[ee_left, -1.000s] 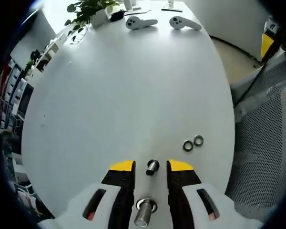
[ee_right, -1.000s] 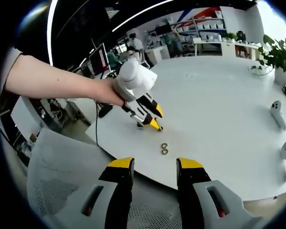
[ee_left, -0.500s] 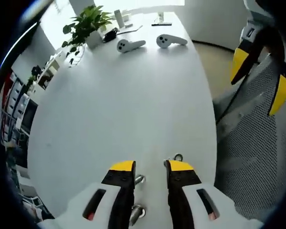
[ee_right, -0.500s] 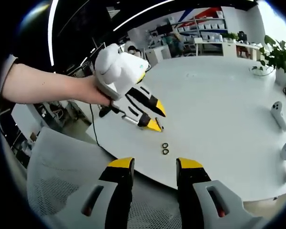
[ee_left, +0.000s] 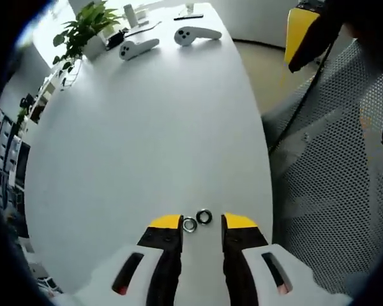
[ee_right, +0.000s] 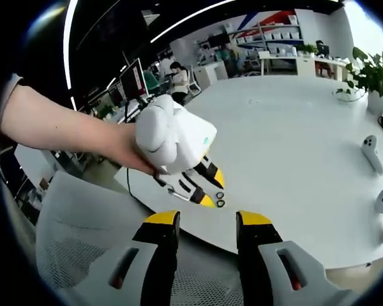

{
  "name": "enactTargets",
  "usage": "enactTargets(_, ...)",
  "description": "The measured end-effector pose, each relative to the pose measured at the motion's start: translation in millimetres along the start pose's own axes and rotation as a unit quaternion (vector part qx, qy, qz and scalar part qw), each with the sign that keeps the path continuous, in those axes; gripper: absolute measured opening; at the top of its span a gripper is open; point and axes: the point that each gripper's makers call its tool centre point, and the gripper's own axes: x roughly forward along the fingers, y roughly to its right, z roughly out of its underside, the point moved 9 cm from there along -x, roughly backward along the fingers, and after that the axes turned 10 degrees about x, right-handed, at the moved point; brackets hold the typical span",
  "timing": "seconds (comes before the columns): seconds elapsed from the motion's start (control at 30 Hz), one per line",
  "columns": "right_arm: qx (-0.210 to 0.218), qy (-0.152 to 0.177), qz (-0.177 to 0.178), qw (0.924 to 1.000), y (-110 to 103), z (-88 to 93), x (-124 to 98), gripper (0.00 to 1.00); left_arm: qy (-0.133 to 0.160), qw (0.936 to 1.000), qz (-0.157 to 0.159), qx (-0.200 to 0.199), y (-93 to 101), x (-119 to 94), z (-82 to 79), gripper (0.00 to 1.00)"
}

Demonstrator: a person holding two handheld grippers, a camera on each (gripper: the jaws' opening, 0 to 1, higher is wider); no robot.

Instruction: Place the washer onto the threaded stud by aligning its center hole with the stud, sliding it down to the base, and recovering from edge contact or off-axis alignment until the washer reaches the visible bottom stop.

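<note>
Two washers (ee_left: 197, 220) are seen lying flat on the white table (ee_left: 147, 127), side by side and touching or almost so, close to the table's near edge. In the left gripper view they lie just ahead of the tips of the left gripper (ee_left: 200, 222), in line with the gap between its yellow-tipped jaws. Those jaws are held apart and nothing is gripped between them.

In the right gripper view the same left gripper (ee_right: 212, 189) is seen from outside, held in a hand (ee_right: 124, 150) whose bare forearm enters from the left. Its tips are lowered to the table near that edge, and a washer (ee_right: 221, 203) shows just beside the lower tip.

The right gripper (ee_right: 204, 220) is held off the table, beyond its near edge and over a grey mesh chair (ee_right: 76, 255). Its jaws stand wide apart and empty.

Toward the table's far end two white controllers (ee_left: 166, 39) lie well apart from the washers, and a potted plant (ee_left: 83, 29) stands at the far corner. The stud cannot be made out in either view.
</note>
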Motion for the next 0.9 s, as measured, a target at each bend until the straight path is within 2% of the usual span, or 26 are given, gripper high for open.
enactTargets(0.17,0.001,0.000,0.001,1.0000,0,0.4,0,0.37,-0.015,0.9996,0.022,0.008,-3.0,13,5.2,0.20)
enactTargets(0.27,0.002,0.001,0.002,1.0000,0,-0.1,0,0.37,-0.011,0.9993,0.034,0.007,-4.8,16,4.0,0.20)
enactTargets(0.33,0.002,0.001,0.002,1.0000,1,0.0,0,0.37,0.003,0.9990,0.043,0.010,-3.0,18,0.1,0.19)
enactTargets(0.4,0.003,0.002,0.003,1.0000,1,-0.1,0,0.37,-0.013,0.9989,0.039,0.023,-4.7,22,0.7,0.19)
enactTargets(0.57,0.004,0.003,0.004,1.0000,1,0.1,0,0.37,-0.014,0.9989,0.044,0.012,-8.7,24,2.2,0.17)
enactTargets(0.77,0.006,0.005,0.003,1.0000,1,-0.3,-1,0.37,-0.015,0.9981,0.054,0.024,-7.1,23,3.3,0.17)
enactTargets(0.9,0.006,0.005,0.004,1.0000,2,-0.4,-1,0.36,-0.023,0.9969,0.051,0.056,-4.4,23,4.2,0.15)
